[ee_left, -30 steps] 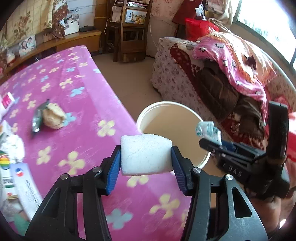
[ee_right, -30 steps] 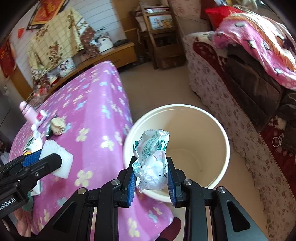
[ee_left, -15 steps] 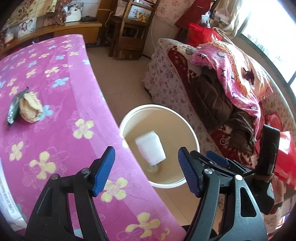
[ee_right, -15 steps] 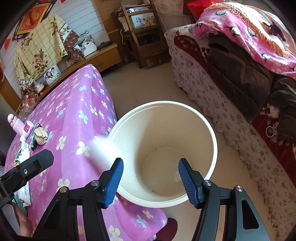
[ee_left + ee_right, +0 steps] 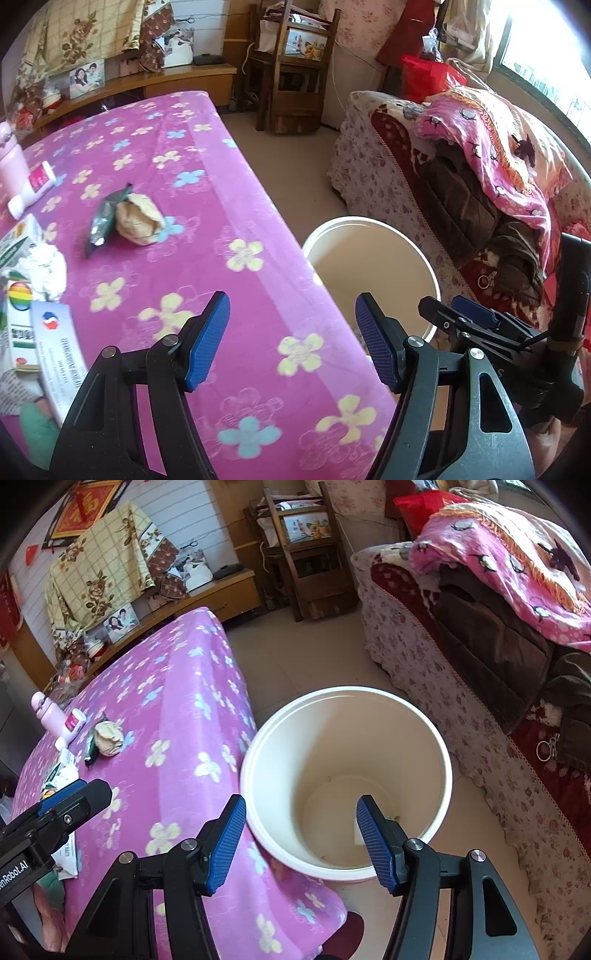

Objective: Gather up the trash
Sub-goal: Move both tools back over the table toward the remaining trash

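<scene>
Magenta tablecloth (image 5: pixel 236 192) strewn with yellow, blue and pink flowers. Cream bucket (image 5: pixel 436 746), paler at the rim. Blue ribbed pads (image 5: pixel 208 339) on black grippers. Dark green wrapper (image 5: pixel 105 218) beside a tan crumpled ball (image 5: pixel 140 219). White tissue (image 5: pixel 44 266). Pale pink bottle (image 5: pixel 48 716); white tube (image 5: pixel 31 188) with a magenta label. Pink blanket (image 5: pixel 495 147) with orange fringe and dark motifs. Sofa cover (image 5: pixel 480 738) cream, sprinkled with small brownish-red flowers. Yellow checked cloth (image 5: pixel 99 568) with brown roses. Brown wooden chair (image 5: pixel 306 554).
</scene>
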A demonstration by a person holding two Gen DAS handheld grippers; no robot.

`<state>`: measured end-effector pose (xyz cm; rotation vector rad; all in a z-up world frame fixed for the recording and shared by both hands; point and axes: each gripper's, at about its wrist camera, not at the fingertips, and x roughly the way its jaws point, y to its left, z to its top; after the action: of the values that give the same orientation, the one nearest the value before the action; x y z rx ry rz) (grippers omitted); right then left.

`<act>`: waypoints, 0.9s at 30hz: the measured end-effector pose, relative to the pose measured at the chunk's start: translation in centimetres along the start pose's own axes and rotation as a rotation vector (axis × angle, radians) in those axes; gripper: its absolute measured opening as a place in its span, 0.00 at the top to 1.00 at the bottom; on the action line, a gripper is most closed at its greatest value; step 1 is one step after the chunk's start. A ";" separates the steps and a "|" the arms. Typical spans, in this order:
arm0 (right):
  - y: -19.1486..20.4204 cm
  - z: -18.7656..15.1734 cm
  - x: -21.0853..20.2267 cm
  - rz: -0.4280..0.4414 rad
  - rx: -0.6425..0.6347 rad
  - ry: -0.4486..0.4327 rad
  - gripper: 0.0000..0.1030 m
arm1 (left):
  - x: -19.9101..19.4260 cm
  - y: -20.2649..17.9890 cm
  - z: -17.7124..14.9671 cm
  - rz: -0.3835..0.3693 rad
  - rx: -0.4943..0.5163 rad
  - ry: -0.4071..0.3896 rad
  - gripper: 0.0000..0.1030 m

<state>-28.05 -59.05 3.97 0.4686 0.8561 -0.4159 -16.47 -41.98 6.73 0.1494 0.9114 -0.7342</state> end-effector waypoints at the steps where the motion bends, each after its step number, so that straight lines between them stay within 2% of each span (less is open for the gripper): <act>1: 0.4 -0.1 -0.2 0.003 -0.006 -0.004 0.42 | -0.3 0.2 -0.1 0.008 -0.001 -0.005 0.32; 13: 5.3 -0.9 -1.6 0.055 -0.066 -0.024 0.38 | -4.2 2.9 -2.0 0.106 0.013 -0.047 0.32; 27: 12.0 -2.8 -1.7 0.125 -0.161 0.004 0.37 | -8.4 7.7 -4.7 0.149 -0.035 -0.062 0.32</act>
<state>-24.44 -47.45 6.39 0.3712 0.8523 -0.2293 -17.97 -29.90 8.87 0.1612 0.8442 -0.5812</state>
